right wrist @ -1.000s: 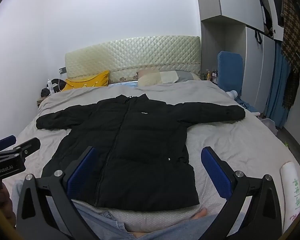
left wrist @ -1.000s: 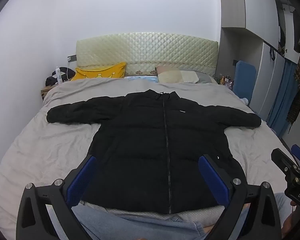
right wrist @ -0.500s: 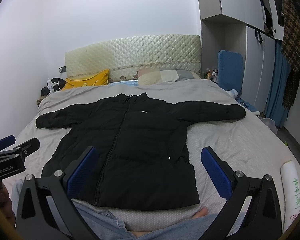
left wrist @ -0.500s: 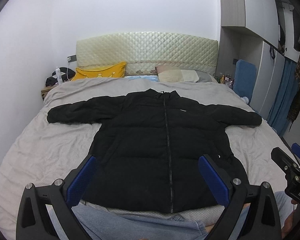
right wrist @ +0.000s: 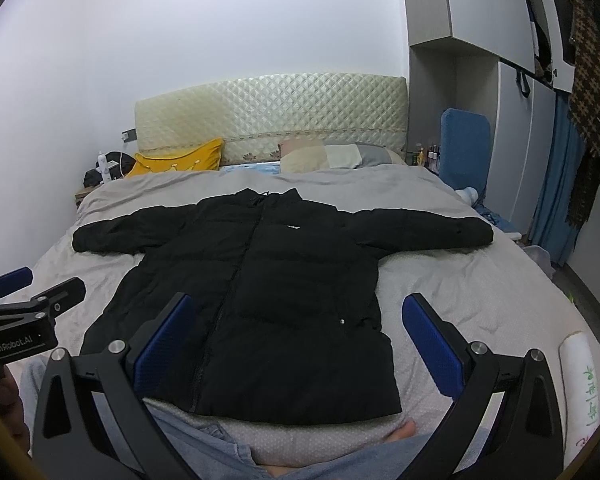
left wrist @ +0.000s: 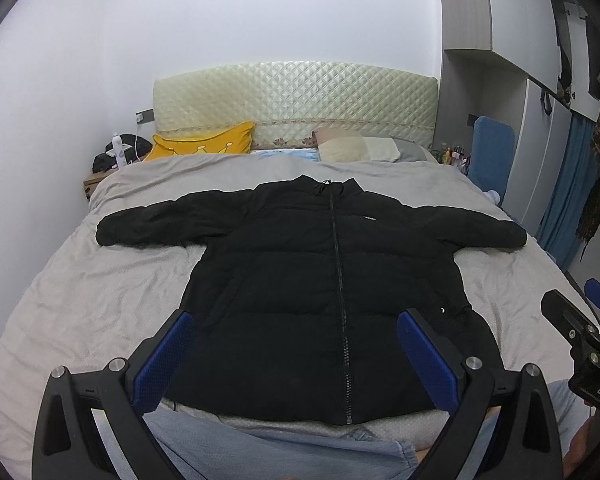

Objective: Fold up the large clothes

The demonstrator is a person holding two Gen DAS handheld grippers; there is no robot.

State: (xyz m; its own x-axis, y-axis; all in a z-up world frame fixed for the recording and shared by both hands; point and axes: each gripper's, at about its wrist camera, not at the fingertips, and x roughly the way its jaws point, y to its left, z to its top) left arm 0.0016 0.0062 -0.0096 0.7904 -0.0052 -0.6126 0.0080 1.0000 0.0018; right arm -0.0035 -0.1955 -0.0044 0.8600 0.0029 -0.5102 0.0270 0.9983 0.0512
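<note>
Ahead of both wide, empty claws, left (left wrist: 294, 350) and right (right wrist: 296, 334), the jacket (left wrist: 320, 272) apparently lies flat.

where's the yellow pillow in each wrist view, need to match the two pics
Left wrist view: the yellow pillow is upper left of centre, against the headboard, behind the black jacket's left sleeve.
Right wrist view: the yellow pillow is again upper left, nearer the left edge, beyond the jacket.
Shared landmark: the quilted headboard, right behind the pillow in both.
</note>
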